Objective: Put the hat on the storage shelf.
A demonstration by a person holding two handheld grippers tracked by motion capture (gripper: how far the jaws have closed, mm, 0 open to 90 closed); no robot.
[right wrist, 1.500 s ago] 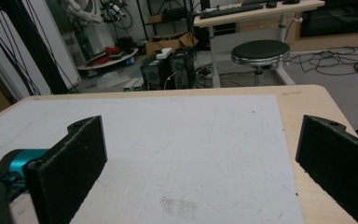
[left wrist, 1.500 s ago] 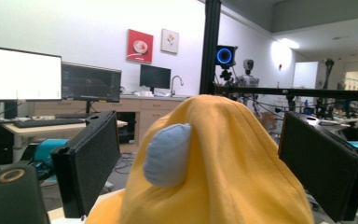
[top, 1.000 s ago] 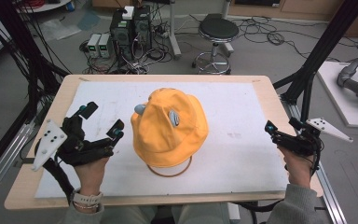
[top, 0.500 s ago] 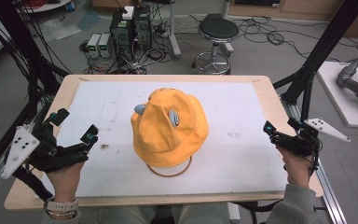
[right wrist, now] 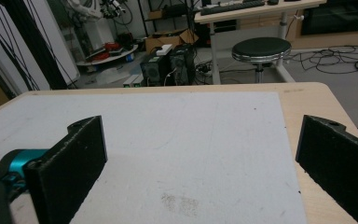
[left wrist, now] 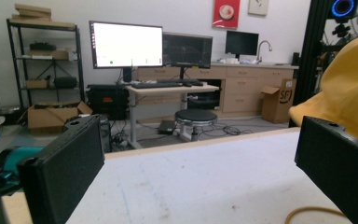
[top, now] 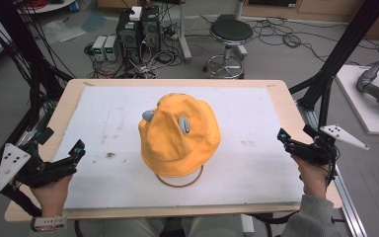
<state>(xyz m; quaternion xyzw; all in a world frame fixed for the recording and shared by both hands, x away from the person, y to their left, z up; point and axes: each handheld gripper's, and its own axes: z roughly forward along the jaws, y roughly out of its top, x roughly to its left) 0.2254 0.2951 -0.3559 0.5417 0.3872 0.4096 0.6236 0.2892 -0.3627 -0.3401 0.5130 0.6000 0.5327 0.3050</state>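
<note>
**Both grippers wide apart, yellow hat alone at mid-table**

Left gripper (top: 59, 148) and right gripper (top: 292, 138) both stand with jaws spread and nothing between them; we see bare mat through each gap in the gripper views. Between them sits the yellow hat (top: 179, 134), crown up, in the middle of the white mat (top: 256, 113). Its brim hangs lowest toward our side, over a thin tan ring (top: 180, 181) that peeks out beneath it; we cannot tell a clear long axis. Two small grey ears (top: 183, 124) stand on the crown. Each gripper rests well apart from the hat, near the table's (top: 281, 85) side edges.
</note>
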